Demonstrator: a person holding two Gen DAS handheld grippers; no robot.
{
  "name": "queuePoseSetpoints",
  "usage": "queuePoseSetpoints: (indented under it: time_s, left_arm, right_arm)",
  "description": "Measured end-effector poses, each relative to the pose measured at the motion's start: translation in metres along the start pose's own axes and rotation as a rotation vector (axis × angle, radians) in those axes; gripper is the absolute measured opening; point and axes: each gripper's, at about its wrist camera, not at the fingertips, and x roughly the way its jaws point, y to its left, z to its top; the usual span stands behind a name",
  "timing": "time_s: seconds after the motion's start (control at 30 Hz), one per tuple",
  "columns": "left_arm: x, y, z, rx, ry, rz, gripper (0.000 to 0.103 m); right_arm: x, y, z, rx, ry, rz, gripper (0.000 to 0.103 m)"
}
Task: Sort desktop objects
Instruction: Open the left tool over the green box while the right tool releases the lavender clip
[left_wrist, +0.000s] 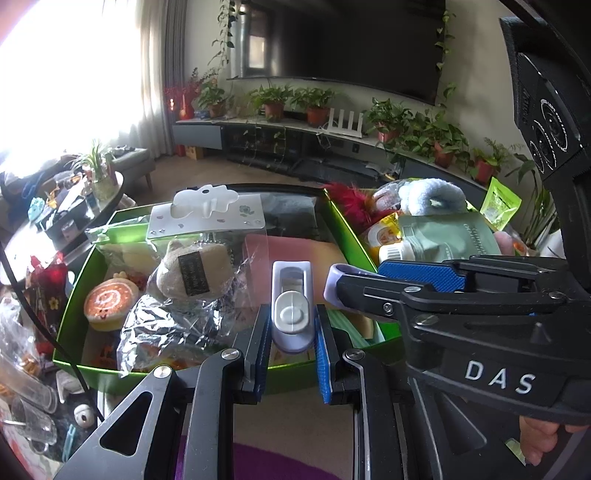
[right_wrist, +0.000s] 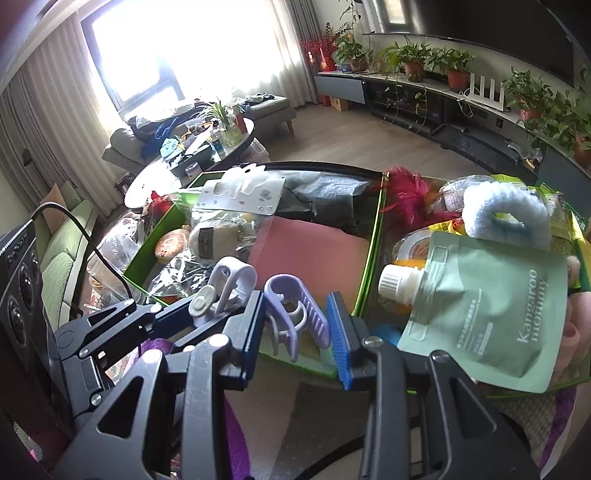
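Above the green box (left_wrist: 70, 314), we grip a lavender clip (left_wrist: 291, 306) in the left gripper (left_wrist: 290, 354) and another lavender clip (right_wrist: 295, 317) in the right gripper (right_wrist: 301, 332); next we should release both inside.

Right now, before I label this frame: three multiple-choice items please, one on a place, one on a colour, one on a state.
1. Where does the green spouted pouch lie?
A. in a drawer
B. in the box with the blue scrunchie
C. on a chair

2. What colour is the clip in the right tongs?
A. lilac
B. red
C. black

3. What state are the left tongs in?
A. open, empty
B. out of view
C. shut on a white clip

Key: B, the pouch rests beside the scrunchie inside green walls; A, the ribbed clip is pale purple; C, both pads press on its sides.
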Motion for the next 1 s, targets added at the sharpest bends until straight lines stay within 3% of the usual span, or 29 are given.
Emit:
queuePoseSetpoints:
  time_s: [0.57,1.0]
  left_arm:
    - [0.005,0.002,0.001,-0.002,0.008,0.018,0.021]
    - [-0.03,-0.005,0.009,-0.006,-0.053,0.026,0.021]
  right_arm:
    - [0.006,-0.006,0.001,0.011,0.005,-0.012,0.035]
    - [-0.029,0.013,0.002,-0.017,-0.035,0.002,0.036]
